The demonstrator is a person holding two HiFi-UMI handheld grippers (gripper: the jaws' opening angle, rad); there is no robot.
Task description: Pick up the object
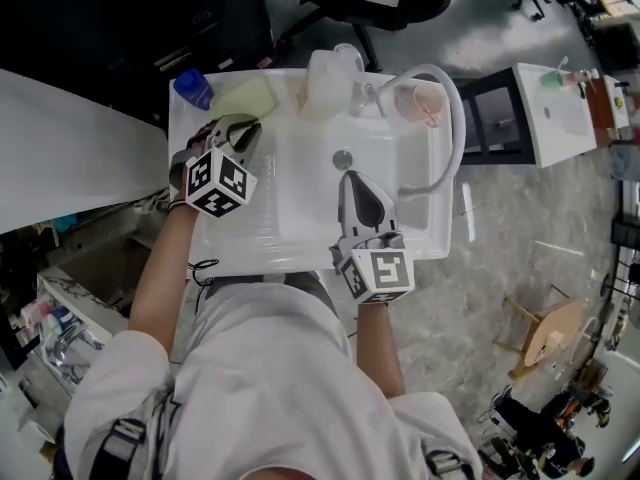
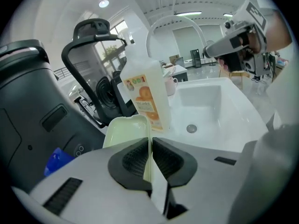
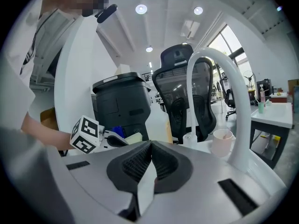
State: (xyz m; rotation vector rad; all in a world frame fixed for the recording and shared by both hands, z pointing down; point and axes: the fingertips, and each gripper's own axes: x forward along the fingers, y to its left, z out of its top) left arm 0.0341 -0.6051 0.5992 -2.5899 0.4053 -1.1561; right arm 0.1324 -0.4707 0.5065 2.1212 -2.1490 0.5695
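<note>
"Pale-green plastic tray [image 2: 125, 133], is that the object, and where is it against the left hand-held gripper [image 2: 150, 146]?"

"Right in it. The jaws are shut on the tray's near edge, with the thin wall pinched between the two ribbed black pads [image 2: 133, 160]. The rest of the tray reaches away from the jaws toward the back-left corner of the white desk [image 1: 232, 250]. I can't tell whether its underside is touching the desk or clear of it."

"And the other one?"

"The right hand-held gripper [image 3: 149, 147] is closed on nothing, pad against pad. In the head view it hangs over the sink basin [image 1: 305, 203], near the drain [image 1: 343, 158] and well apart from the tray."

"Any writing?"

"Only on the translucent bottle [image 2: 148, 94] just beyond the tray's far right corner. It has an orange label with a fruit picture and some green characters on top, too blurred to read. The cubes on both tools carry black-and-white square markers, no words."

"How tight is it around the tray?"

"It's crowded at the back. A blue-capped thing [image 1: 192, 88] stands just to the left at the desk's corner, the bottle is on the right, and a black bin [image 2: 28, 111] and an office chair [image 2: 96, 64] are past the rear edge. Farther right are a white arched faucet [image 1: 452, 118] and a pinkish cup [image 1: 420, 103]. The ribbed draining board toward the person is bare, and the basin lies open."
</note>
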